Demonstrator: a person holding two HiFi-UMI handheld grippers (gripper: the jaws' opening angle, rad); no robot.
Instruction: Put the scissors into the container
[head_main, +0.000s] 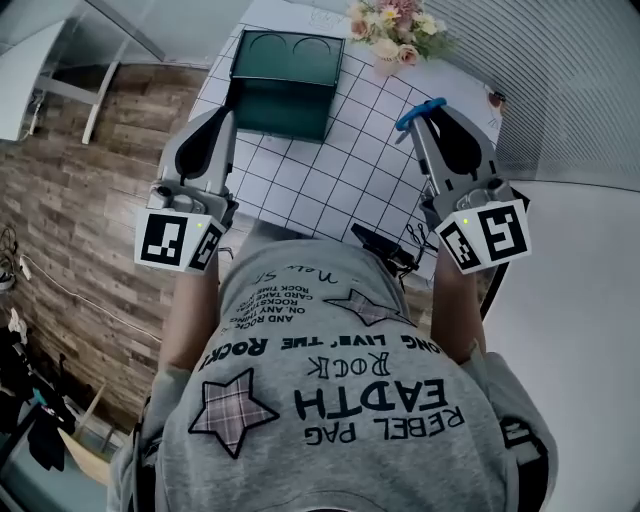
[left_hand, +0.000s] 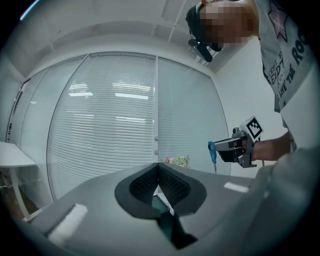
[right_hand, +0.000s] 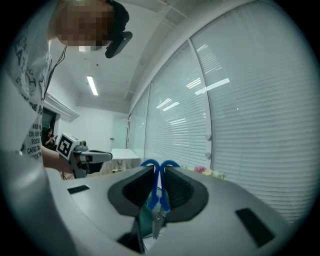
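Wood-plank floor runs down your left, and ahead of you is the white, grid-lined worktop (head_main: 330, 180). The dark green container (head_main: 285, 85) sits at its far end, with a bunch of pale flowers (head_main: 395, 30) just beyond it to the right.

And you've got them! The scissors (head_main: 420, 110) are off the worktop and clamped in your right tool (head_main: 421, 120). The right gripper view shows it plainly: both pads press on the blue handles, the loops stick up past the tips and the blades hang down below the jaws. So the pick-up is done.

Your left tool (head_main: 228, 118) hangs over the worktop's left edge, near the container's front corner. Its jaws are together with nothing between them, so it plays no part for now.

The carry and the drop are what's left. The scissors are out over the right side of the worktop, well apart from the container, which stands further off and to your left. Its top seems to show two round hollows, and nothing is in them yet as far as the head view shows.

To my eye you're about halfway. Bring the right tool across until the blades hang over the opening, lower them in, then let the jaws part.
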